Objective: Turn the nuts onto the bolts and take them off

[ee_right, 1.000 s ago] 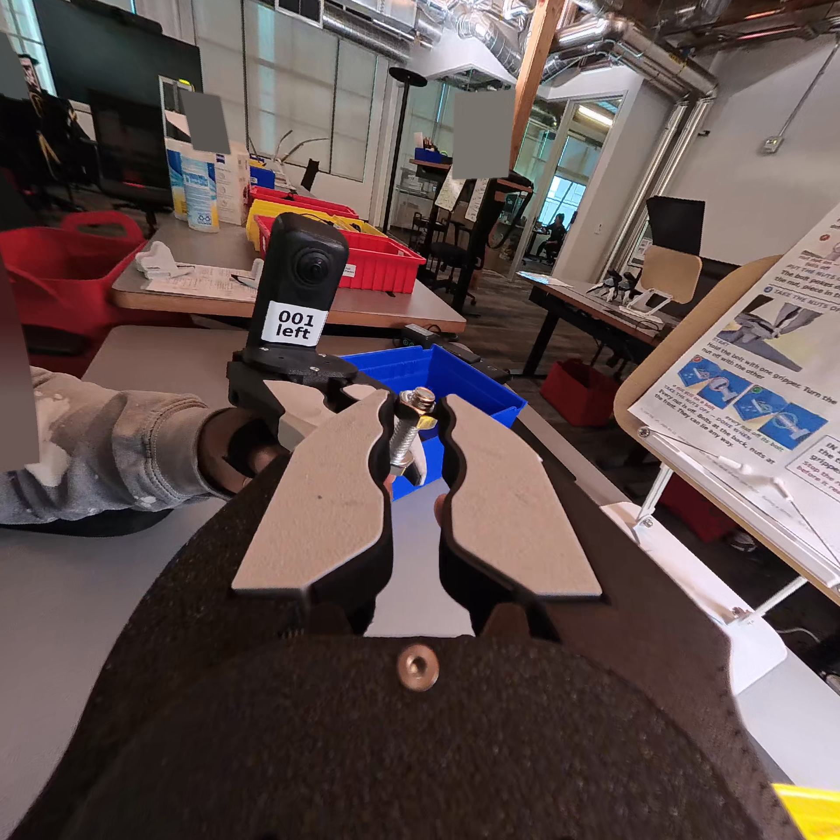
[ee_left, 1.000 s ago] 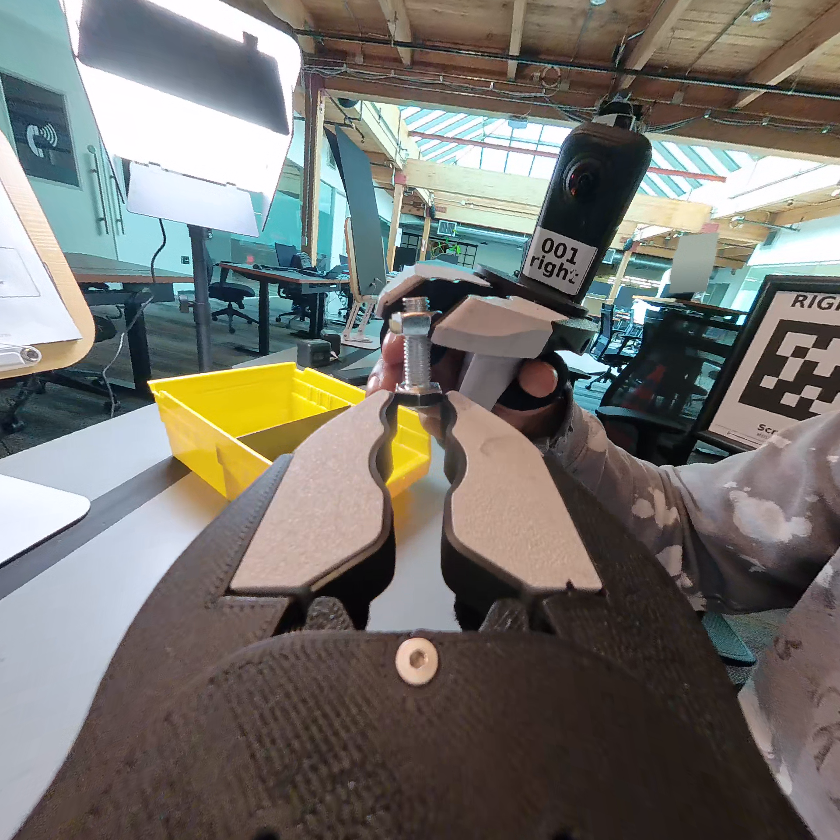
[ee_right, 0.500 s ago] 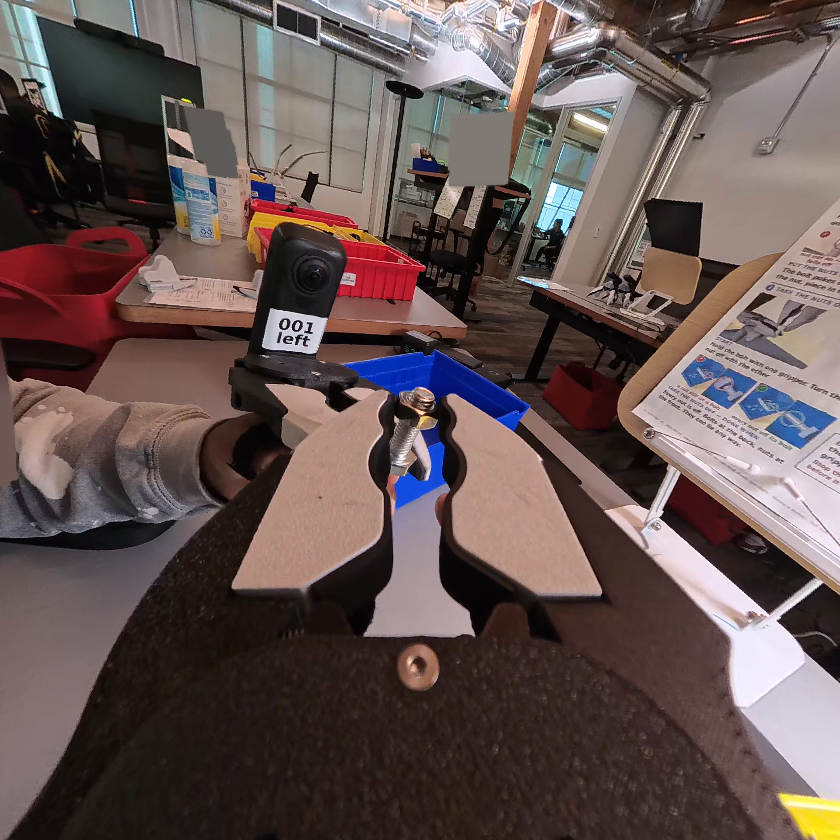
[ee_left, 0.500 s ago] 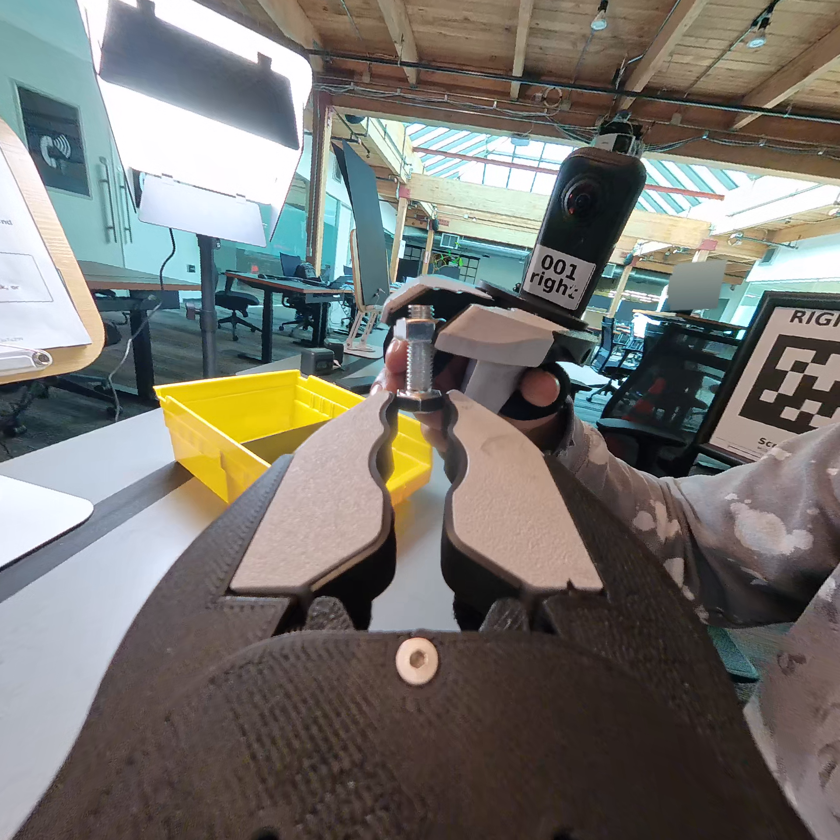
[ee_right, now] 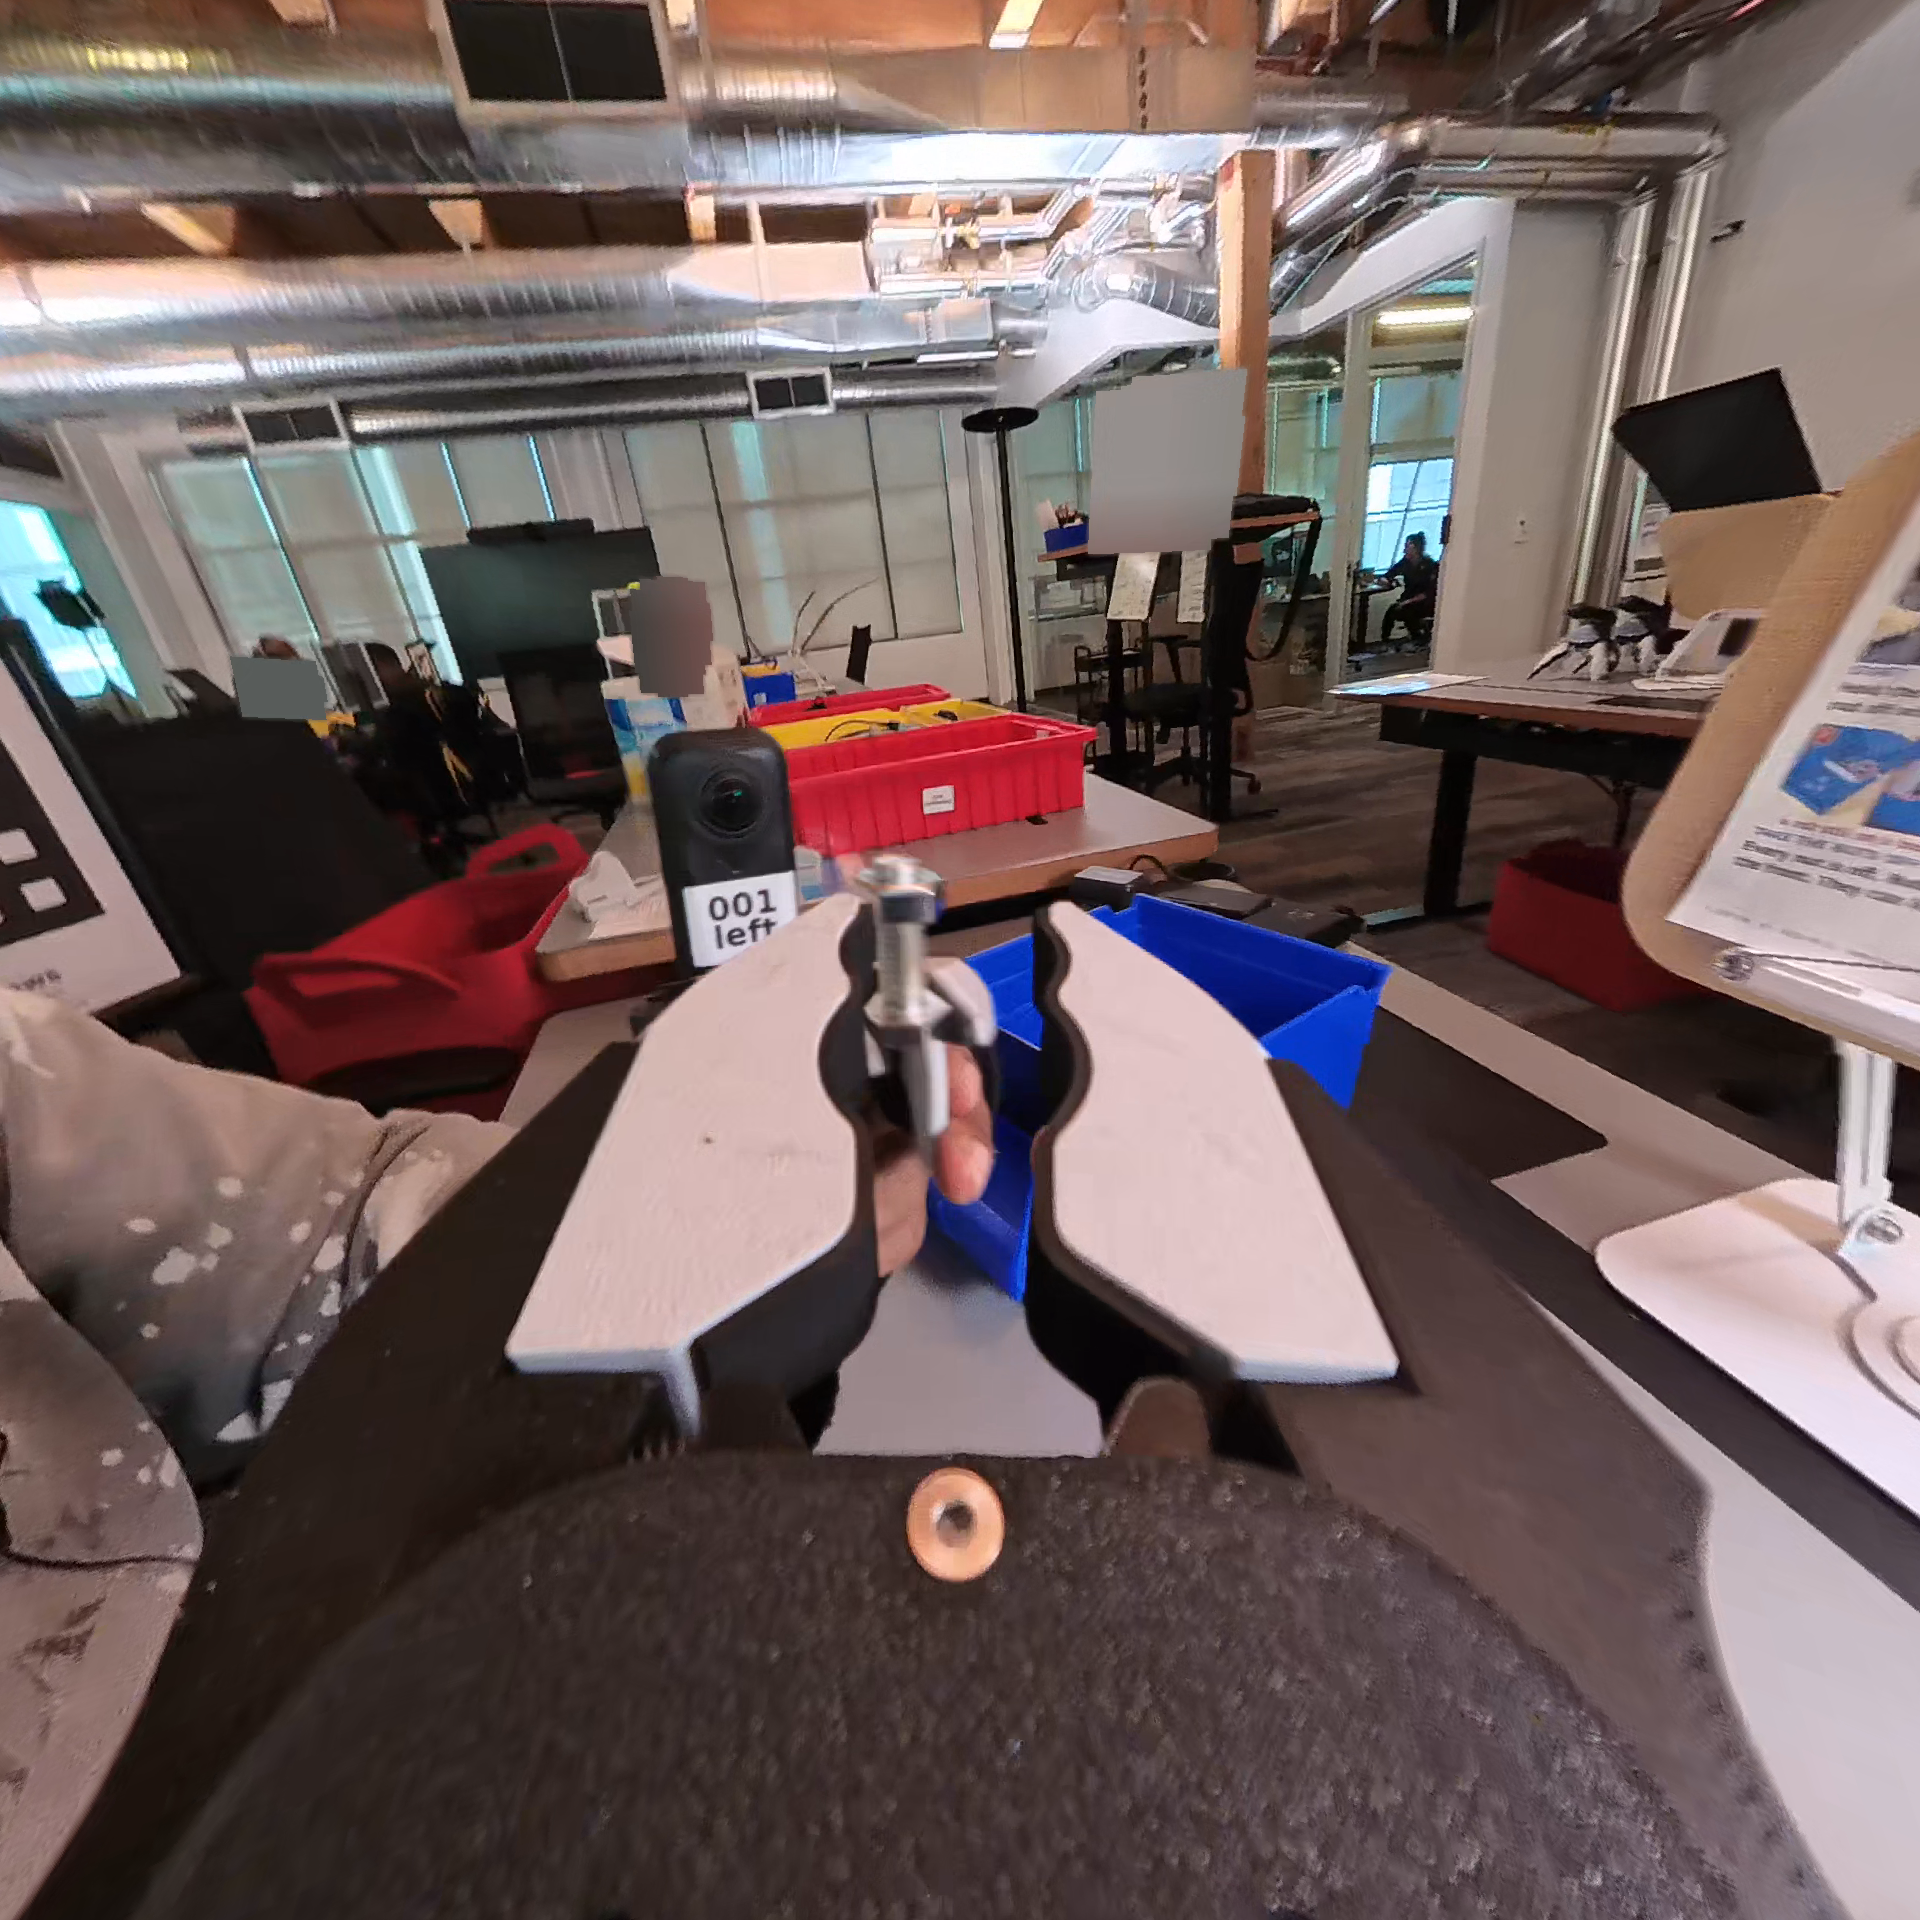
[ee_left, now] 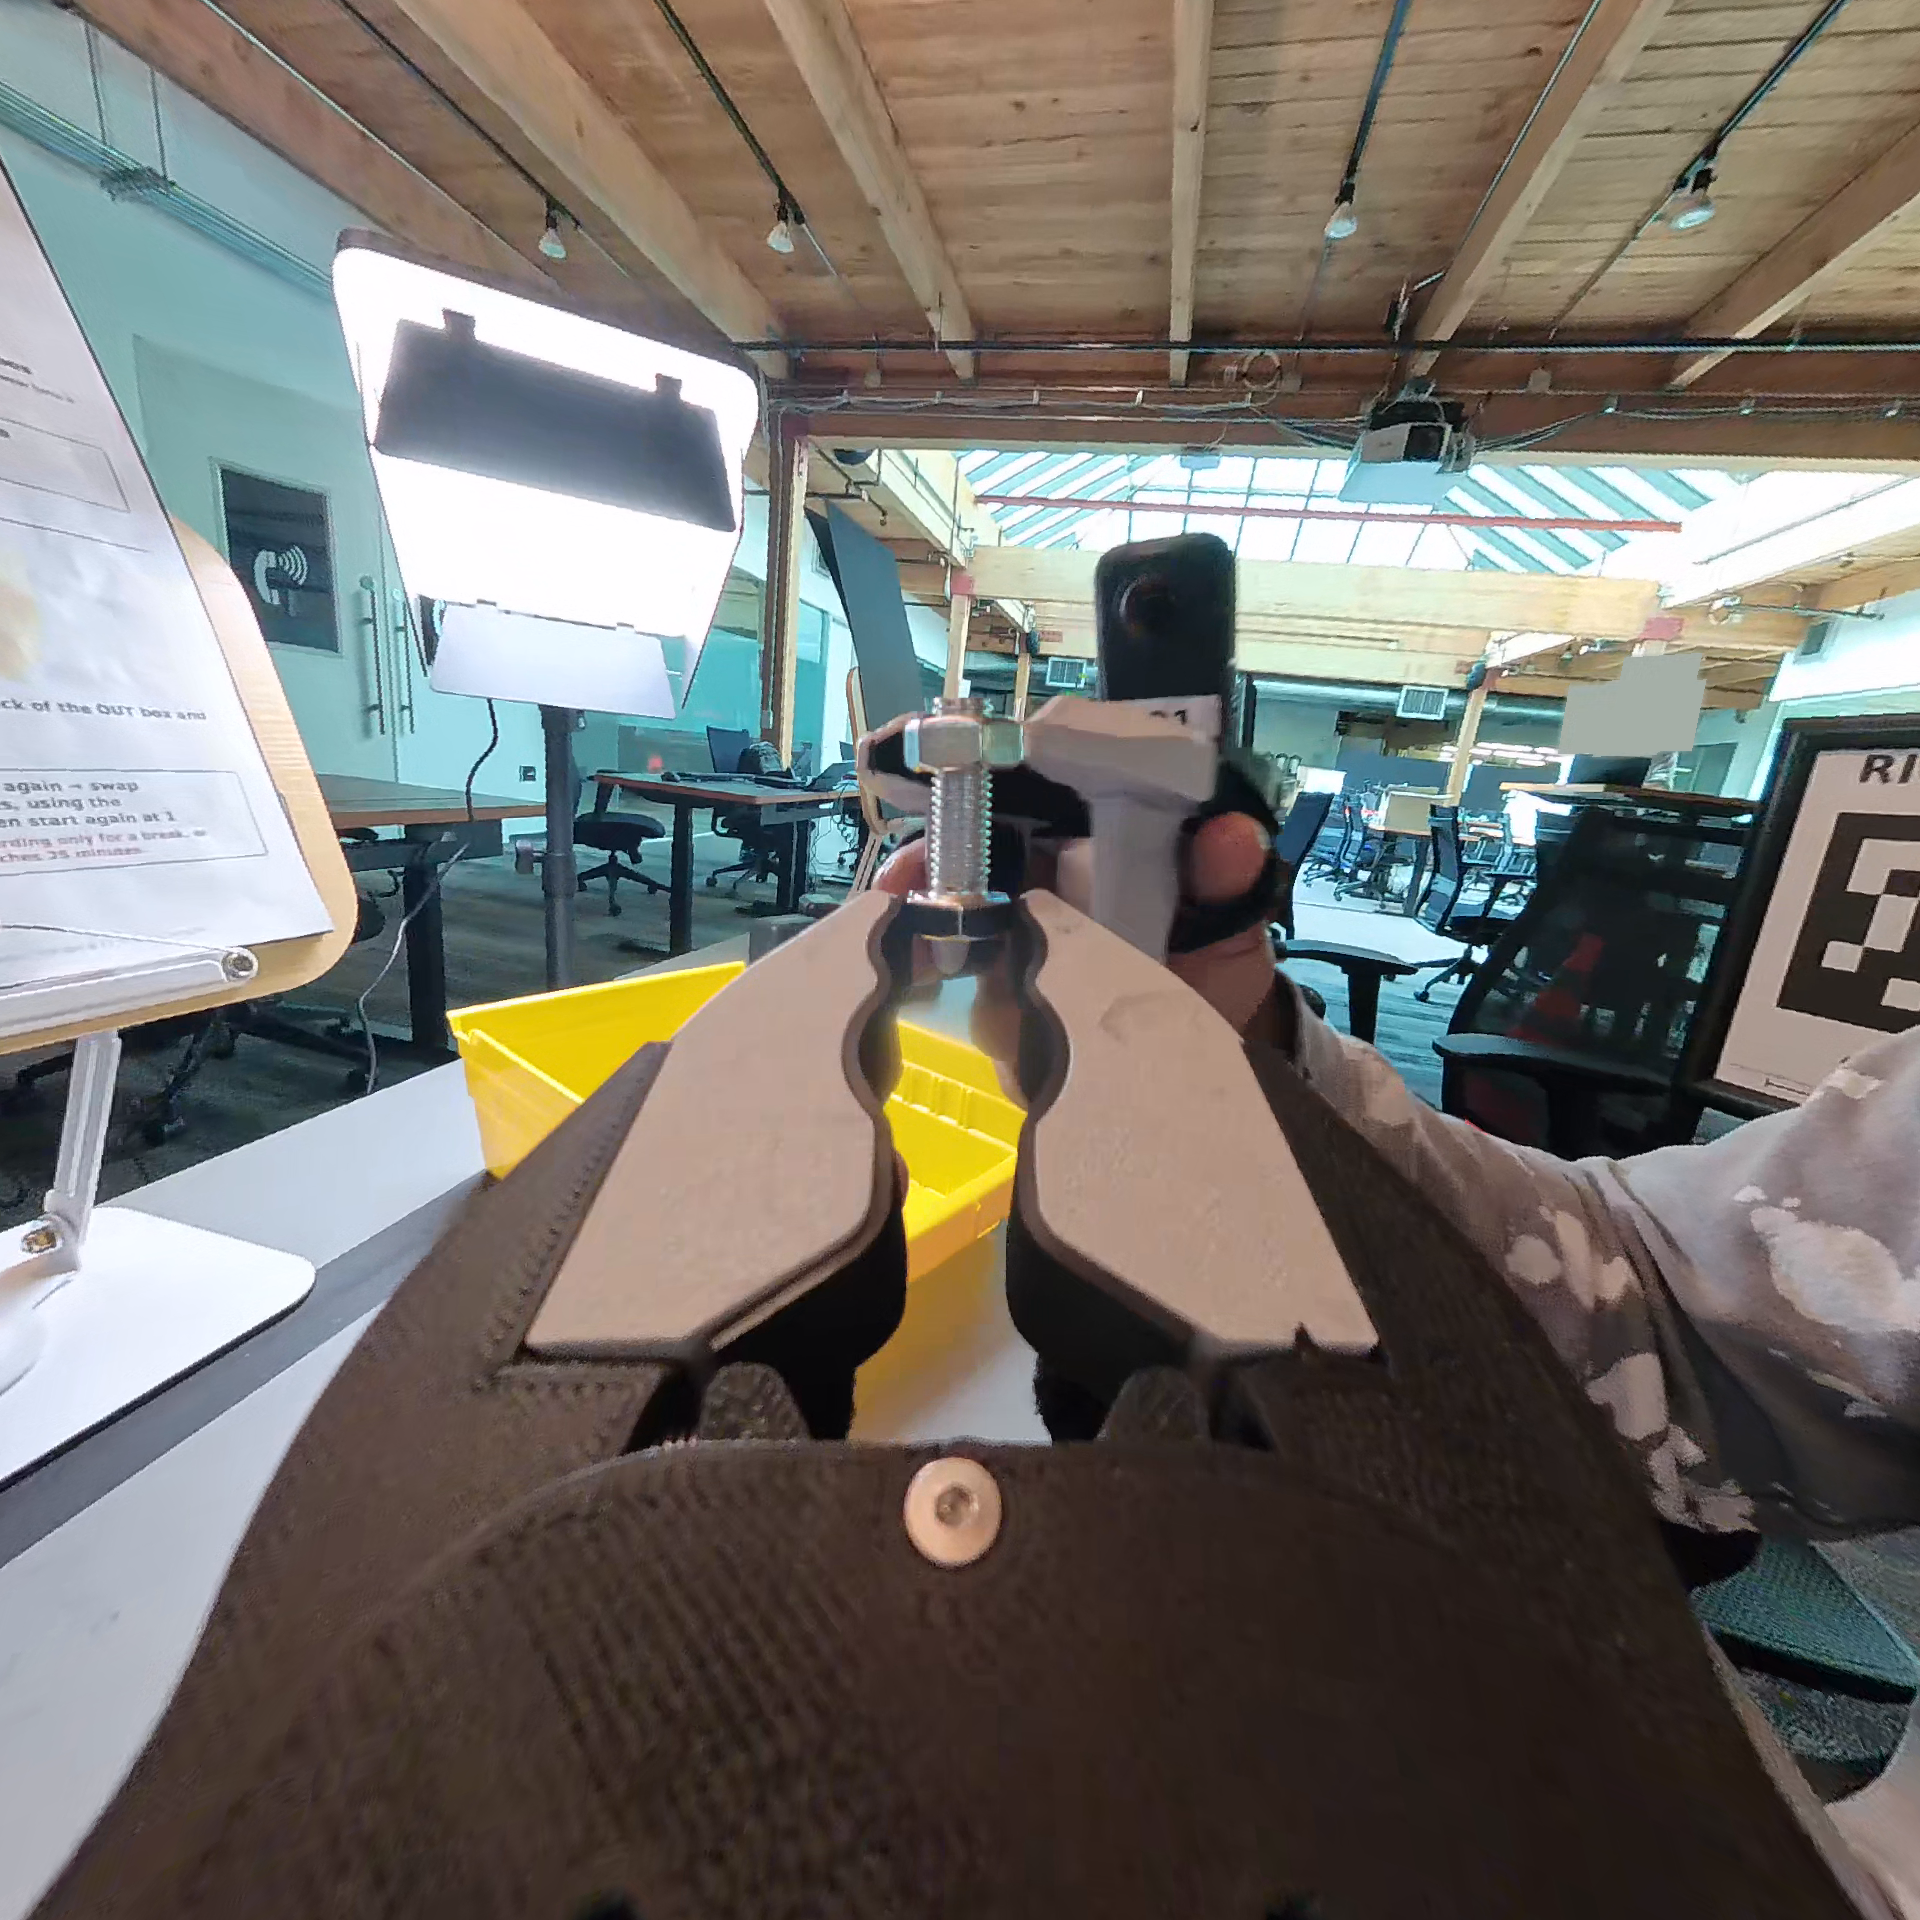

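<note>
Gripping nut in my left gripper, bolt standing upright above yellow bin. My right gripper looking parted beside bolt head, not clamping. Re-closing squarely on head, keeping axis straight while twisting.

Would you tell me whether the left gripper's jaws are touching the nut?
Touching: the left wrist view shows the left gripper with its jaws pinching the nut.
</note>
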Action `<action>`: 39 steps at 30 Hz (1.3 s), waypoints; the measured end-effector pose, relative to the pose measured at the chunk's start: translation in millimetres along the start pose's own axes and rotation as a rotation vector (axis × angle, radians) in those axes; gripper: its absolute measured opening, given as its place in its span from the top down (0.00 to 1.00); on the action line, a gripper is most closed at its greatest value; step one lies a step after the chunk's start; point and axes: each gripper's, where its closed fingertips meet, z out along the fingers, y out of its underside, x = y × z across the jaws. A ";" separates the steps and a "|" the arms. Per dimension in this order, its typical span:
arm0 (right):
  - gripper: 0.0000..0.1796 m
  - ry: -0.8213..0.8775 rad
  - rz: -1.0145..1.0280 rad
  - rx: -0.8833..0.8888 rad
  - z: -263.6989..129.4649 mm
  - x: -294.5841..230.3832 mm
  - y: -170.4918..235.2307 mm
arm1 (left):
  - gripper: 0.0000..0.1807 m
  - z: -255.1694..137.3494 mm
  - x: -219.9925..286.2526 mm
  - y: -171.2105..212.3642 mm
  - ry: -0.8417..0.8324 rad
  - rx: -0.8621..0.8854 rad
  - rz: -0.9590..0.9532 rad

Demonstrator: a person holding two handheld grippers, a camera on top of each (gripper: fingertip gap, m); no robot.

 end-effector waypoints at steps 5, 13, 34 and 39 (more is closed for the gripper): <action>0.87 0.018 -0.024 0.001 5.2 -4.6 0.0 | 0.90 0.2 1.5 -0.2 -0.009 0.007 0.020; 0.84 0.031 -0.010 0.012 4.1 -5.5 -4.8 | 0.90 -0.9 -0.5 -1.4 -0.021 0.007 0.032; 0.91 0.065 0.012 0.039 -1.5 3.9 -9.5 | 0.90 -4.5 1.9 -10.8 -0.006 0.048 0.039; 0.84 0.008 0.011 0.015 9.2 -10.9 -2.4 | 0.90 -1.4 4.5 -4.4 0.002 0.029 0.041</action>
